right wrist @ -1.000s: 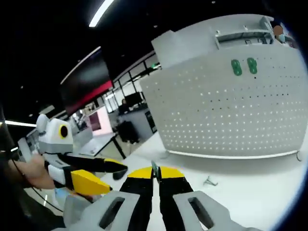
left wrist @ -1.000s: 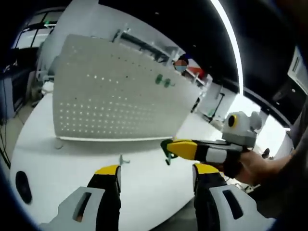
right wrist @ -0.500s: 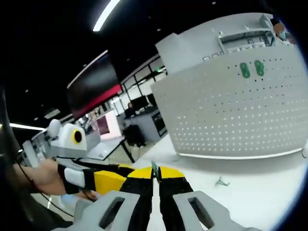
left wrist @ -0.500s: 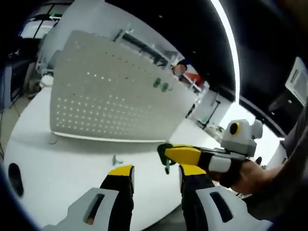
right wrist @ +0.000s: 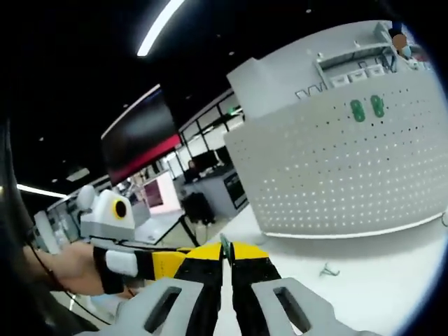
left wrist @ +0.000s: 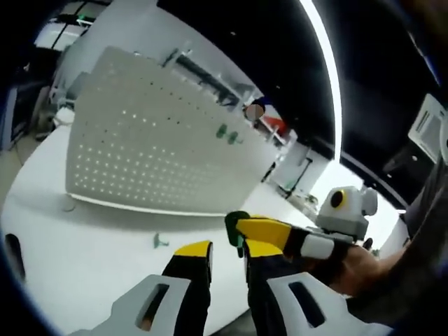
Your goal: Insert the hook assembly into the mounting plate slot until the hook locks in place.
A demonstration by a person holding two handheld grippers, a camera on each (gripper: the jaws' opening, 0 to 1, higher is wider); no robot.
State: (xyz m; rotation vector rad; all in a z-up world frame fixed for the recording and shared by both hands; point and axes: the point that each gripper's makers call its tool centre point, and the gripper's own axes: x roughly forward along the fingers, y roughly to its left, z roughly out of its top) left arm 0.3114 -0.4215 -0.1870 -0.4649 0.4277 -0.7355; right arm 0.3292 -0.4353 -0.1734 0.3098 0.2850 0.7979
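Observation:
The white perforated mounting plate (left wrist: 154,154) (right wrist: 350,168) stands upright on the table, with two green pieces (left wrist: 226,133) (right wrist: 367,108) fixed near its top. My right gripper (right wrist: 225,253) is shut on a thin green hook (right wrist: 225,244). In the left gripper view it reaches in from the right (left wrist: 269,231), and the green hook (left wrist: 235,225) sits just above the gap of my left gripper (left wrist: 228,250). The left jaws stand open with a narrow gap, apart from the hook. In the right gripper view the left gripper (right wrist: 161,262) lies low on the left.
A small loose hook (left wrist: 159,241) (right wrist: 327,269) lies on the white table (left wrist: 84,266) in front of the plate. A dark round hole (left wrist: 14,252) is near the table's left edge. A hand (left wrist: 364,262) holds the right gripper. Office desks lie behind.
The left jaws have narrowed step by step. The right gripper with the green hook has come closer to them, now just above their gap. Both views shifted slightly.

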